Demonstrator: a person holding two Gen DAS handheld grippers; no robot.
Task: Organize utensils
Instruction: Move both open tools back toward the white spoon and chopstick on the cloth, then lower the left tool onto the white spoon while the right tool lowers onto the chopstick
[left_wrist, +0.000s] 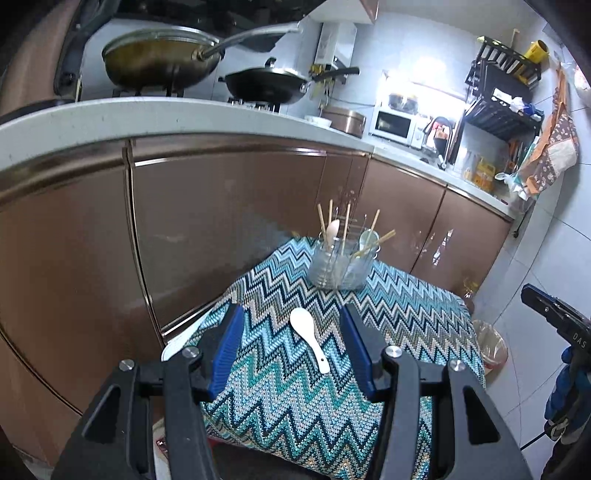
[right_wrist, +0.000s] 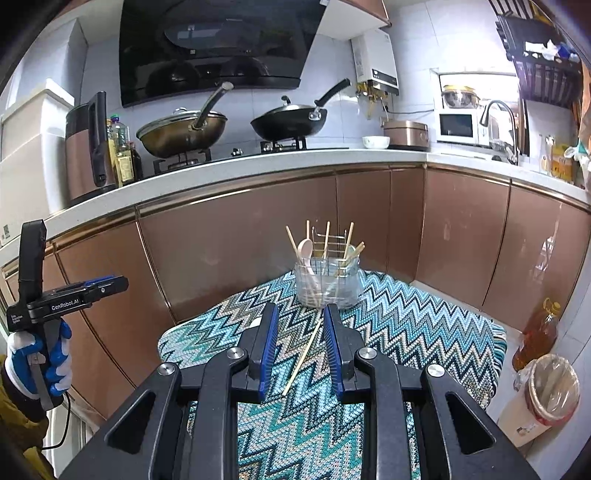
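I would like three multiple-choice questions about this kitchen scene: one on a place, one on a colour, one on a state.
1. Where does the white ceramic spoon lie?
A. in the clear holder
B. on the zigzag-patterned cloth
C. on the counter

2. What colour are the pads on both jaws?
A. blue
B. red
C. green

3. What does the right gripper hold?
A. a chopstick
B. a spoon
C. nothing

Answers:
1 B: the spoon rests flat on the cloth, in front of the clear utensil holder.
2 A: the pads show blue.
3 C: the single wooden chopstick lies on the cloth between open jaws.
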